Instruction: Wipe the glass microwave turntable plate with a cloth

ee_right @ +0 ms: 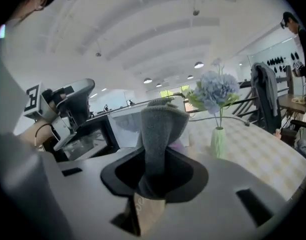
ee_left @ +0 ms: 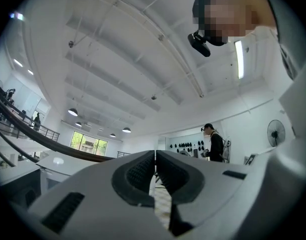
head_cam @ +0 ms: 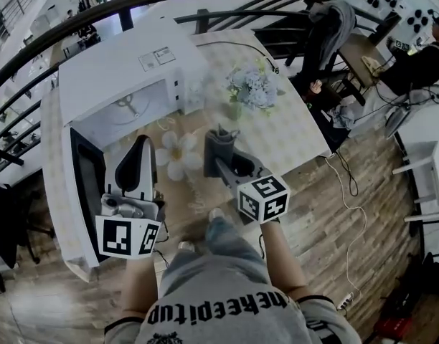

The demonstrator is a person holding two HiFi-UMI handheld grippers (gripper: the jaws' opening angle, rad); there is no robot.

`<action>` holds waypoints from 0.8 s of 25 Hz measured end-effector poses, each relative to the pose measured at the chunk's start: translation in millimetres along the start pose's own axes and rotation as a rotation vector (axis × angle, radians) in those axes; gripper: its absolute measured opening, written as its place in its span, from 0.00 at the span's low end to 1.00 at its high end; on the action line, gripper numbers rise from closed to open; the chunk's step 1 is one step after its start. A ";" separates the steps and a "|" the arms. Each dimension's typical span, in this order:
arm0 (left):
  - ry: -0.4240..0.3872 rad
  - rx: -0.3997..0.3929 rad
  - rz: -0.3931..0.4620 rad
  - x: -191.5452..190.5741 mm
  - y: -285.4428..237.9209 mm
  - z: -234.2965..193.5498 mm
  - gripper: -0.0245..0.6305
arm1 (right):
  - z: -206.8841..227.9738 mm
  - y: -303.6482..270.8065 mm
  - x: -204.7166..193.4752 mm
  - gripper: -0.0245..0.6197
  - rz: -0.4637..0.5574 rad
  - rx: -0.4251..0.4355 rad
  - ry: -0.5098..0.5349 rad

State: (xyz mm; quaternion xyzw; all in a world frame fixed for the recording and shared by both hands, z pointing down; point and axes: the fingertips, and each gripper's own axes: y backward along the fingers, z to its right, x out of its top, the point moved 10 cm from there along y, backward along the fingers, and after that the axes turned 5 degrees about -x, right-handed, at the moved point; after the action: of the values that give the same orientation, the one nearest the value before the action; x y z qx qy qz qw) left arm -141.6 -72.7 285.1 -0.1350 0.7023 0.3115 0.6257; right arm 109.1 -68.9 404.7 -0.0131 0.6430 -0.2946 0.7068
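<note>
The white microwave stands on the table with its dark door swung open towards me. Inside the cavity I see a round turntable part; whether the glass plate lies on it I cannot tell. My right gripper is shut on a grey cloth, which stands up out of the jaws. My left gripper is shut with nothing in it, held in front of the door and tilted up at the ceiling. It also shows in the right gripper view.
A vase of pale blue flowers stands on the checked tablecloth right of the microwave. A white flower-shaped thing lies on the table between the grippers. A chair with clothes stands behind the table, and a person is at the far right.
</note>
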 end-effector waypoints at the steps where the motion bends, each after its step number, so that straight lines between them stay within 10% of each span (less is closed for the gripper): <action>1: -0.002 0.010 -0.005 -2.5 -4.0 -0.9 0.06 | 2.9 -8.4 -1.3 0.20 -0.022 0.024 0.005; 8: -0.012 0.092 -0.030 -18.7 -20.0 -4.4 0.05 | 13.8 -61.2 -15.0 0.19 -0.171 0.085 0.178; 20: -0.051 0.235 -0.093 -34.9 -15.6 -0.9 0.06 | 18.1 -157.7 -47.6 0.19 -0.514 0.088 0.101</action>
State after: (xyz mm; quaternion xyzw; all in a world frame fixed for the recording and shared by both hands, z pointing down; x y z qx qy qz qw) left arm -127.0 -92.3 314.5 -0.0852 0.7110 0.2008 0.6685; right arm 62.7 -185.0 513.4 -0.1304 0.6396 -0.4925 0.5756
